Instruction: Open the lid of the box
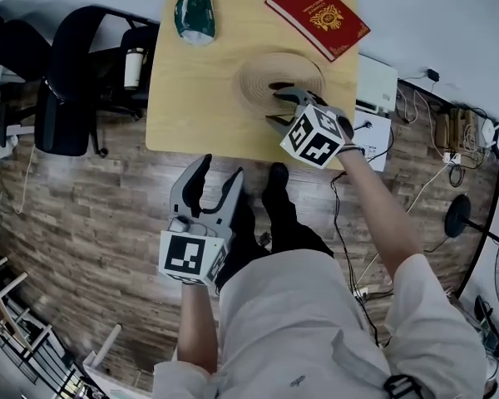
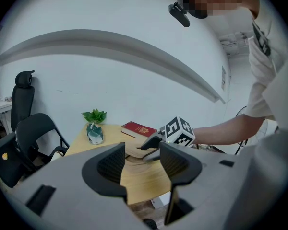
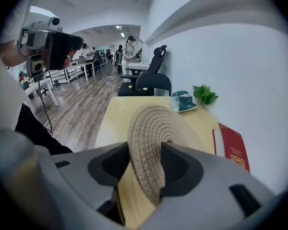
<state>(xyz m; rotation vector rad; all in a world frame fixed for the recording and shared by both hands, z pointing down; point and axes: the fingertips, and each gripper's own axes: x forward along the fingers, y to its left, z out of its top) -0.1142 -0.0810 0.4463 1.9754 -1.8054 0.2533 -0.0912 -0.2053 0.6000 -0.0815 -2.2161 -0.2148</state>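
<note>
A round woven lid [image 1: 270,71] lies on the wooden table [image 1: 183,98], right of its middle. My right gripper [image 1: 276,104] reaches in from the table's near right corner and is shut on the lid's near rim. In the right gripper view the lid [image 3: 156,123] stands tilted on edge between the jaws of the right gripper [image 3: 144,159], which press on both sides of it. What is under the lid is hidden. My left gripper [image 1: 220,173] hangs over the floor in front of the table, open and empty. The left gripper [image 2: 141,152] points toward the table and the right gripper [image 2: 146,145].
A red book [image 1: 316,13] lies at the table's far right corner, and a green-white pouch [image 1: 195,17] at the far left. A potted plant [image 2: 94,115] stands by the wall. A black office chair [image 1: 66,81] is left of the table; cables and a white box [image 1: 374,81] are on the right.
</note>
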